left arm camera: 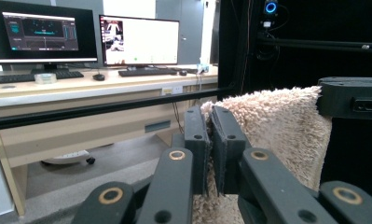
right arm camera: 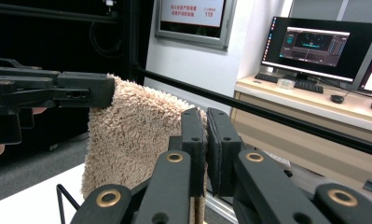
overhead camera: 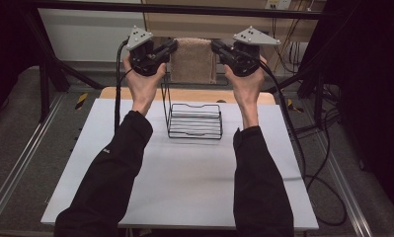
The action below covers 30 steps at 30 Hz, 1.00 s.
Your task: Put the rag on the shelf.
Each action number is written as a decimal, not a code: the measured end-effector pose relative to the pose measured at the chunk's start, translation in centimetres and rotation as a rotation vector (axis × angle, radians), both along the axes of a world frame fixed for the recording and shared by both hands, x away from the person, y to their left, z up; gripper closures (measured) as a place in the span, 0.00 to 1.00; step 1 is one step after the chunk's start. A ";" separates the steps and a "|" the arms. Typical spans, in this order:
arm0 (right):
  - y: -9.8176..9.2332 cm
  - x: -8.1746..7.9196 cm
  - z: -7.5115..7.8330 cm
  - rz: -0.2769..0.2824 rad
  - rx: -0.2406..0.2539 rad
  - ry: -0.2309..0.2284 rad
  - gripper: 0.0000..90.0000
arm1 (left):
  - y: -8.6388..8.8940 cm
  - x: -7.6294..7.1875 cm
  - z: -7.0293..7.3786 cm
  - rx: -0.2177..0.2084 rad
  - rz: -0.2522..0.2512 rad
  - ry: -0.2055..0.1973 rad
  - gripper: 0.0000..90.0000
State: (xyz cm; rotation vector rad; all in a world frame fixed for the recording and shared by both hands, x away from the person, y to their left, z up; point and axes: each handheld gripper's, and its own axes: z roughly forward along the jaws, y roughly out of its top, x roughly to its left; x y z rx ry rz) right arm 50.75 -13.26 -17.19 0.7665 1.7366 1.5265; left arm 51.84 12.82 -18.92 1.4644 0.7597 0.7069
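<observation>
While both hands are raised above the far edge of the table (overhead camera: 184,173), a beige towel (overhead camera: 193,60) hangs stretched between the two grippers. The left gripper (overhead camera: 171,48) has its jaws closed on the towel's upper left corner, and the right gripper (overhead camera: 217,48) is clamped on the upper right corner. From the left gripper view, the fluffy cloth (left arm camera: 277,130) is pinched between narrow black jaws, and the right gripper view shows the same on its side (right arm camera: 132,135). A black wire rack (overhead camera: 194,121) stands on the table, below the towel and between the forearms.
</observation>
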 end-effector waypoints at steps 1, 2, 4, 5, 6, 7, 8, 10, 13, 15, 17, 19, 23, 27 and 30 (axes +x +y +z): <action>0.0 0.1 -0.2 0.000 -0.003 0.005 0.96 | 0.0 0.0 -0.2 0.002 -0.003 0.003 0.94; -0.1 0.1 -0.4 0.002 -0.005 0.011 0.96 | 0.0 0.0 -0.4 0.007 -0.007 0.007 0.94; -0.2 0.1 -0.7 0.002 -0.008 0.019 0.96 | -0.1 -0.1 -0.7 0.008 -0.012 0.008 0.94; -0.3 0.0 -0.9 0.005 -0.009 0.023 0.96 | -0.1 -0.1 -0.8 0.010 -0.015 0.012 0.94; -0.4 0.0 -1.1 0.006 -0.009 0.027 0.96 | -0.1 -0.3 -1.0 0.012 -0.020 0.014 0.94; -0.4 -0.1 -1.3 0.009 -0.011 0.032 0.96 | 0.0 -0.4 -1.1 0.016 -0.024 0.013 0.94; -0.5 -0.2 -1.4 0.012 -0.012 0.035 0.96 | 0.0 -0.5 -1.3 0.019 -0.030 0.013 0.94; -0.7 -0.4 -1.8 0.018 -0.015 0.043 0.96 | 0.0 -0.8 -1.6 0.021 -0.037 0.016 0.94; -0.9 -0.6 -2.2 0.025 -0.020 0.048 0.96 | 0.0 -1.2 -2.0 0.024 -0.047 0.016 0.94; -0.9 -0.7 -2.4 0.028 -0.022 0.050 0.96 | 0.0 -1.4 -2.3 0.026 -0.053 0.018 0.94; -1.0 -0.8 -2.7 0.031 -0.029 0.054 0.96 | 0.0 -1.5 -2.6 0.031 -0.058 0.024 0.94; -1.1 -1.0 -3.0 0.035 -0.036 0.060 0.96 | 0.1 -1.7 -3.0 0.032 -0.064 0.027 0.94; -1.0 -1.3 -3.5 0.043 -0.047 0.059 0.96 | 0.2 -1.9 -3.8 0.027 -0.069 0.038 0.94; -1.0 -1.5 -3.8 0.048 -0.055 0.062 0.96 | 0.4 -2.2 -4.3 0.033 -0.077 0.042 0.94; -0.9 -1.8 -4.0 0.053 -0.063 0.062 0.96 | 0.5 -2.4 -4.5 0.042 -0.080 0.045 0.94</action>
